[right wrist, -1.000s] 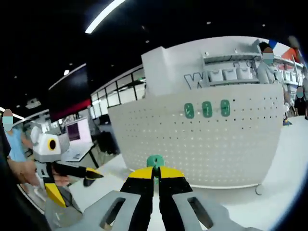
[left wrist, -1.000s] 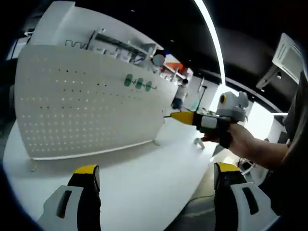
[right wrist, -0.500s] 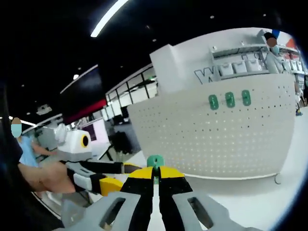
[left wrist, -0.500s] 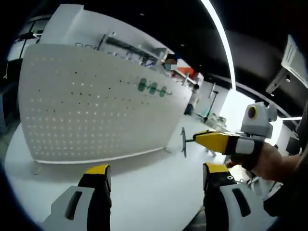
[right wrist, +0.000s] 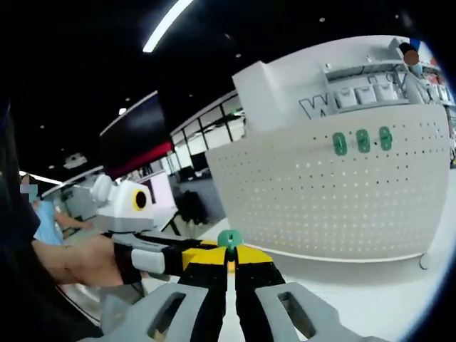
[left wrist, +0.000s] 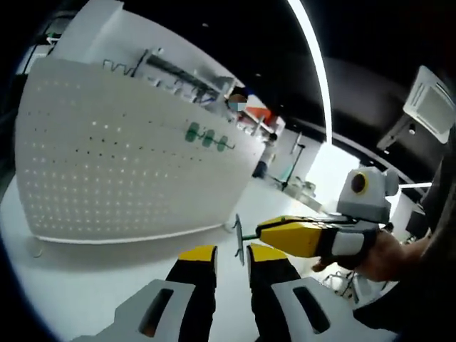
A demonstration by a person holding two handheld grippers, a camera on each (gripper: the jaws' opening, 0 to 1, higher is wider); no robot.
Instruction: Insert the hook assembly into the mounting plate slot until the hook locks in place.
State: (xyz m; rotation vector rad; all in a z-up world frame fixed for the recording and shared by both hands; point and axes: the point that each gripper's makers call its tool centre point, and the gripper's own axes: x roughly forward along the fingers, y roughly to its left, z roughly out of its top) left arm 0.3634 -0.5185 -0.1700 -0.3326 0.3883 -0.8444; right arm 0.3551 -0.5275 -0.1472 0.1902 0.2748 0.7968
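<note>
In the left gripper view, the left gripper (left wrist: 231,258) is holding its jaws close together with a narrow gap, nothing visibly between them, while the right gripper (left wrist: 251,233) is reaching in from the right, grasping the hook assembly (left wrist: 239,239) just ahead of them, in front of the white pegboard (left wrist: 107,164) standing on the white table (left wrist: 107,271), where three green hooks (left wrist: 206,137) are hanging. In the right gripper view, the right gripper (right wrist: 229,258) is clenching the green hook assembly (right wrist: 229,239) at its tips, well short of the pegboard (right wrist: 335,199) and its green hooks (right wrist: 363,140), and the left gripper (right wrist: 187,258) is lying just beside it at the left in a person's hand (right wrist: 92,258).

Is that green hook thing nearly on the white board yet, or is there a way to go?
Three green hooks already sit on the pegboard. In hand: the right gripper pinches another green hook, well short of the board; the left gripper is nearly closed beside it. Pushing it in is left.
</note>
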